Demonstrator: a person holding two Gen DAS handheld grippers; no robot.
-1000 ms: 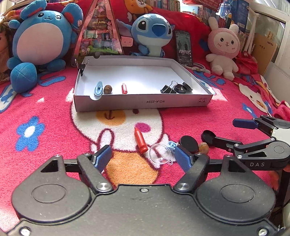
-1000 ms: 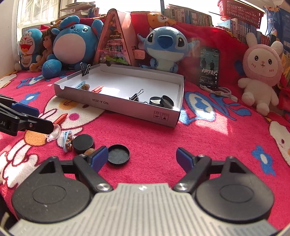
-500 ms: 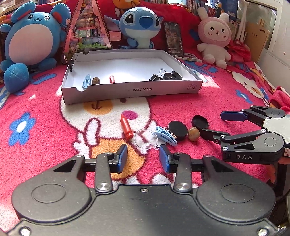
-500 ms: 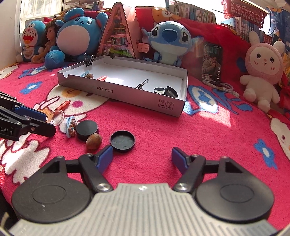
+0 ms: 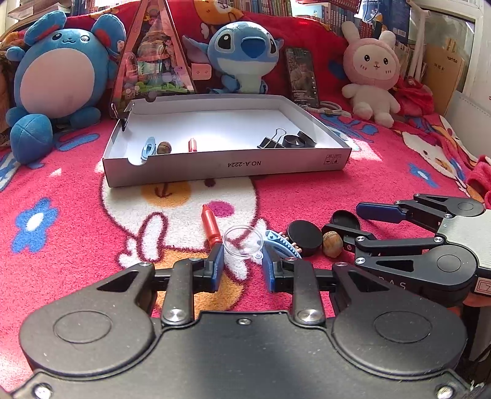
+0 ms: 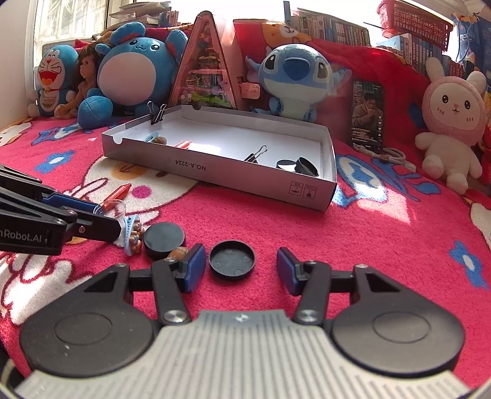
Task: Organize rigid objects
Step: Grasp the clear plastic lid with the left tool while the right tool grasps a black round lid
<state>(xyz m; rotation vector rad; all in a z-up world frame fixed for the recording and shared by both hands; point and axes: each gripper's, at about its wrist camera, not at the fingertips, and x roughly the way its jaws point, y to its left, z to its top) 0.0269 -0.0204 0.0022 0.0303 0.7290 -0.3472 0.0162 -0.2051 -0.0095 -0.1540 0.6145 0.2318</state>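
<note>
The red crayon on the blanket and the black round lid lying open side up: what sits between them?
In the left wrist view, between crayon and open lid lie a clear plastic cup, a blue hair clip, a black disc and a walnut.

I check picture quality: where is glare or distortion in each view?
Left wrist view: sunlight washes out the floor of the white box; fisheye bends the edges. Right wrist view: the window is overexposed, a bright sun patch lies on the blanket.

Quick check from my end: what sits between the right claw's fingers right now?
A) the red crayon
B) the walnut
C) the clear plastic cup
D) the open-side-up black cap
D: the right claw, its jaws closing, frames the black cap lying hollow side up on the blanket; the pads are not yet touching it.
</note>
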